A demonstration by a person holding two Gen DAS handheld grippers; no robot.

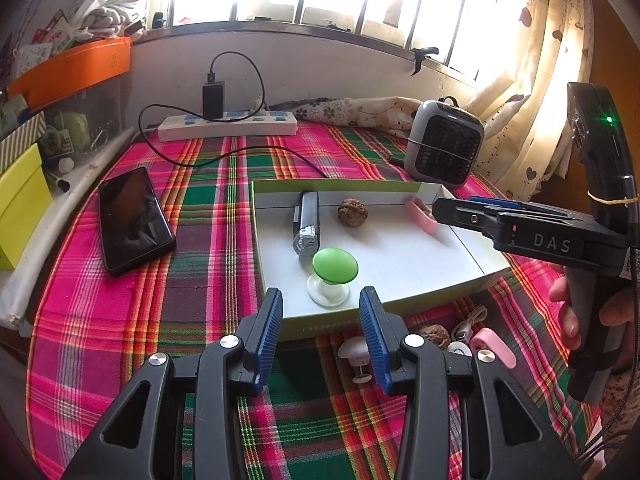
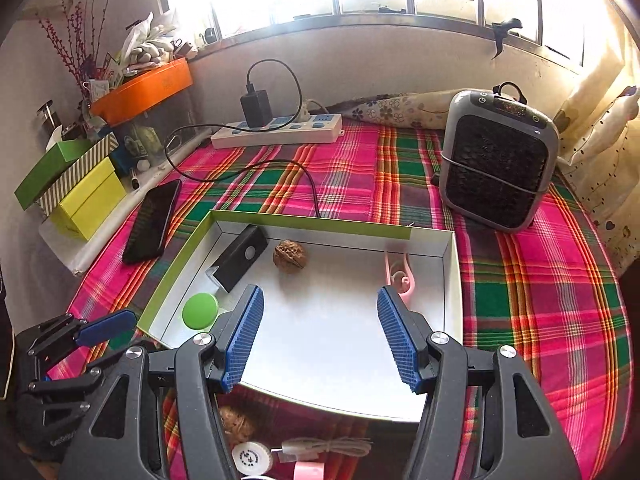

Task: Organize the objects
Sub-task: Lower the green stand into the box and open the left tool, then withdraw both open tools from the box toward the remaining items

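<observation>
Both claws part-open and empty, left claw (image 1: 320, 320), right claw (image 2: 320, 328); next, approach loose walnut (image 1: 434, 334) squarely, then box (image 1: 400, 300).

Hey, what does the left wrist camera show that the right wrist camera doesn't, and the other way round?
Only the left wrist view shows the person's hand holding the right claw from the side, plus a white suction hook on the tablecloth. Only the right wrist view shows the red-berry branches and the green box. Both show the white tray holding the walnut, green-topped knob and pink clip, with the phone and heater nearby.
</observation>
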